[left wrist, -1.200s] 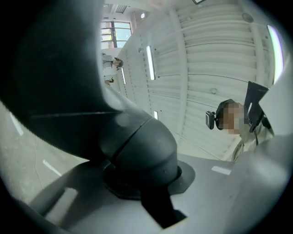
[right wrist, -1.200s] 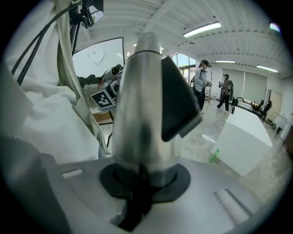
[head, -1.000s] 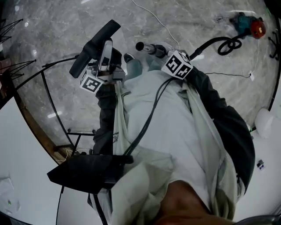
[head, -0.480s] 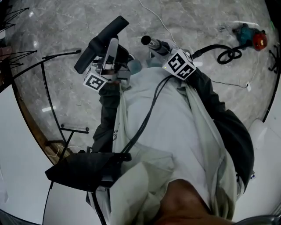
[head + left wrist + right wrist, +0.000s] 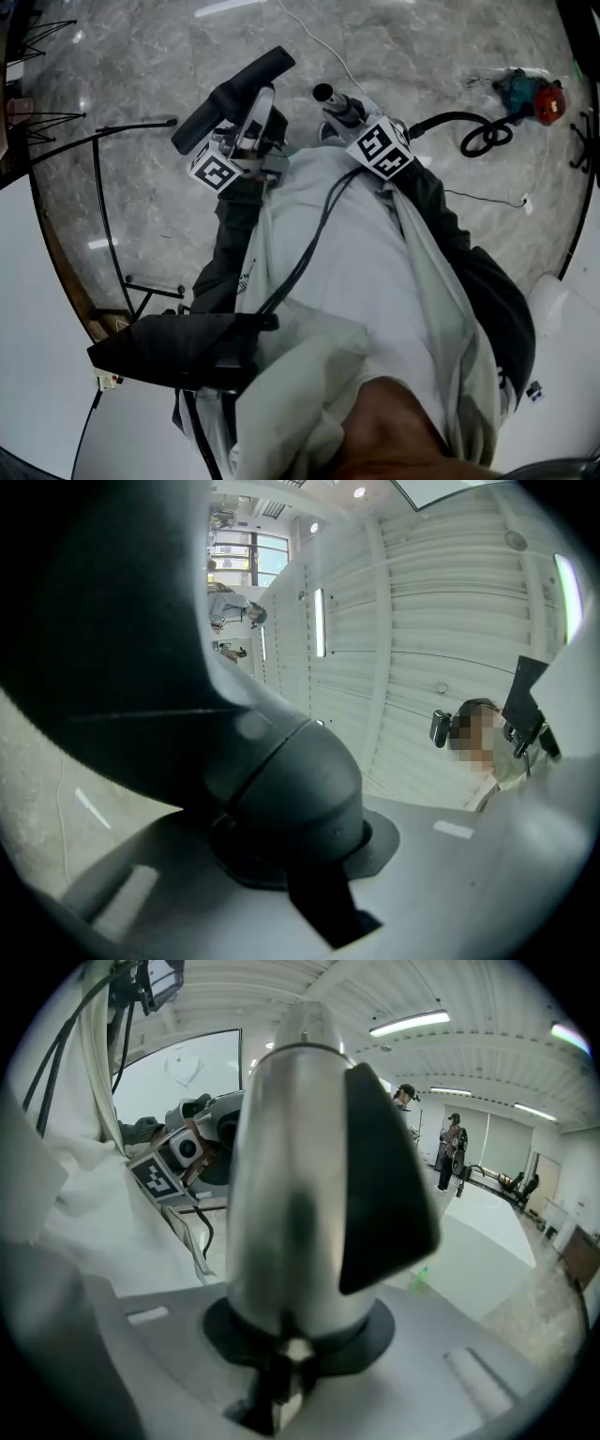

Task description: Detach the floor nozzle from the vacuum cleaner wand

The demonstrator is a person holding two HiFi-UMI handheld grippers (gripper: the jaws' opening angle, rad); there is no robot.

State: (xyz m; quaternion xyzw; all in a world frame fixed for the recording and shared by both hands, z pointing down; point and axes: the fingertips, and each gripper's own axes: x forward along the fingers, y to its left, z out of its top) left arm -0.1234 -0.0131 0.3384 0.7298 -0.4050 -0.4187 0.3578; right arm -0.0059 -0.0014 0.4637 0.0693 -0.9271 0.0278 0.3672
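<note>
Left gripper: the left gripper is clamped on the neck of the floor nozzle and holds it off the ground in front of the person's chest.
Right gripper: the right gripper grips the wand near its open end. Its jaws have just been easing apart a little, with the tube between them and the pads on it.
Nozzle and wand: the nozzle is off the wand. The two ends are near each other but apart, with the nozzle to the left and the wand to the right.
Head view only: both tools show at once, over a marble floor. A teal and red power tool lies well off to the right, beside a black hose that curls into a loop. A thin white cable runs across the stone, and a black wire stand is at the left.
Left gripper view only: the nozzle's dark rounded neck fills the picture close up. A white panelled wall is behind it, and a person with a camera by the head is at the right.
Right gripper view only: the wand shows as a silver tube with a black wedge-shaped catch on its side. The left gripper's marker cube is beyond it at the left, and people stand far back in a hall under strip lights.
Writing: the only print that can be made out is the black-and-white square patterns on the cubes. A small mark on the dark sleeve is too small to read.
</note>
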